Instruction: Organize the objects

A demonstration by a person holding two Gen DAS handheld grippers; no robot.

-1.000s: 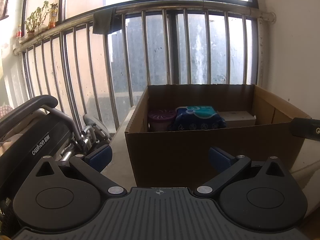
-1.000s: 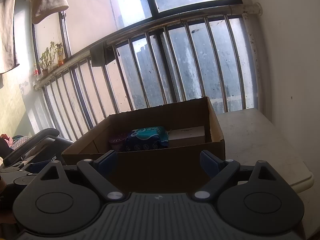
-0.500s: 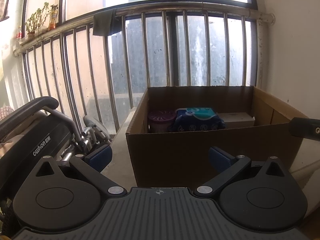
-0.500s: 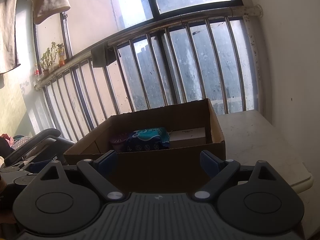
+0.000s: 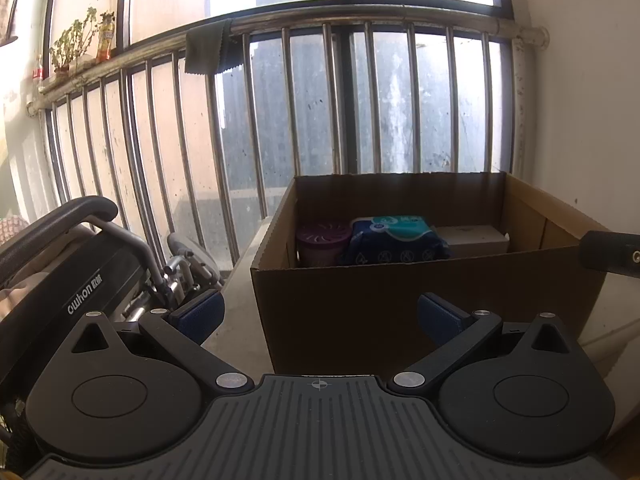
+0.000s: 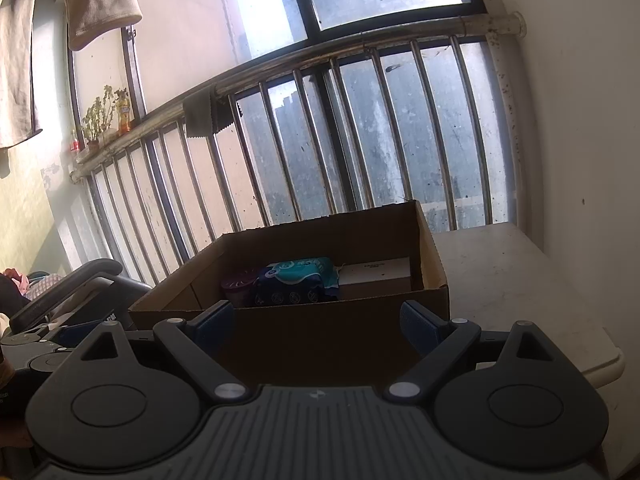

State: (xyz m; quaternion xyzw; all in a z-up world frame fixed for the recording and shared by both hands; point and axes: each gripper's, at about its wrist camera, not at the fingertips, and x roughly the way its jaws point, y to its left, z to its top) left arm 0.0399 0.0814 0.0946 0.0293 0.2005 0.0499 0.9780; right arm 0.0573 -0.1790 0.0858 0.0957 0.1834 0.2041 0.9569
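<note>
Cardboard box (image 6: 304,344) sat on the worktop (image 6: 520,280) straight ahead of my right tongs (image 6: 316,320) and left tongs (image 5: 320,316), both spread and empty, the right nearer; inside, along its far wall, lay tub (image 5: 322,240), blue pack (image 5: 396,240) and carton (image 5: 472,238), left to right.

1. The right gripper (image 6: 318,322) is seen with its jaws spread wide and nothing between them.
2. A cardboard box (image 6: 304,344) is set on a pale table (image 6: 516,288), just beyond the fingertips.
3. Along the box's far wall a purple container (image 6: 237,289), a blue-and-teal packet (image 6: 298,280) and a white carton (image 6: 376,274) are lined up, apparently touching.
4. Metal railing bars (image 6: 304,152) are seen behind.
</note>
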